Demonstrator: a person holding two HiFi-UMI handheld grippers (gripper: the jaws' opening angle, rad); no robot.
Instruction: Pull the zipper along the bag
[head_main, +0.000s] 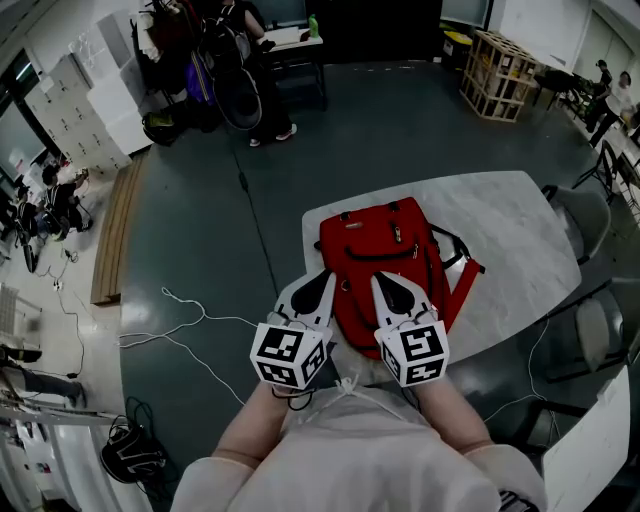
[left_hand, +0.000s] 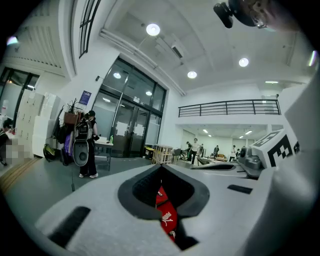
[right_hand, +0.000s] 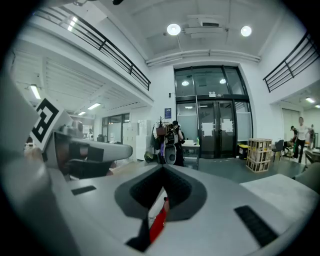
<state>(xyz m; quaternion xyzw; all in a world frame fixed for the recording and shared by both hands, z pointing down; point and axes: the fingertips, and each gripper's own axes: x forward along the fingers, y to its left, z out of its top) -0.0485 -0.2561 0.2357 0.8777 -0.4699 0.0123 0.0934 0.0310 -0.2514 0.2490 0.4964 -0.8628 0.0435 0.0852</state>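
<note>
Task item: the red backpack (head_main: 385, 250) lies flat on the pale marbled table (head_main: 520, 230), at the centre of the head view.
Straps: black-and-red shoulder straps (head_main: 455, 262) spill from the backpack's right side onto the tabletop.
Zipper: a dark zipper line (head_main: 383, 254) curves across the front panel. The slider is too small to make out.
Left unit: the left gripper (head_main: 322, 282) hangs in the air over the backpack's lower left edge, tips toward the upper frame. No contact with the fabric is visible.
Left jaws: pressed together with only a hairline slit. Its own view shows a strip of red fabric far below through the slit, and nothing is clamped.
Right unit: the right gripper (head_main: 380, 283) hangs just beside the left one, over the backpack's lower middle.
Right jaws: brought together and holding nothing. A sliver of red and of pale tabletop shows through the slit.
Markers: the left cube (head_main: 290, 352) and the right cube (head_main: 415, 352) sit at lower centre, just ahead of the person's forearms.
Aim: both gripper views look out nearly level across the hall toward the glass doors (right_hand: 212, 125).
Surroundings: a wooden crate (head_main: 497, 62) stands at upper right. A white cable (head_main: 185, 325) trails on the dark floor left of the table. A grey chair (head_main: 590, 215) stands at the table's right.
</note>
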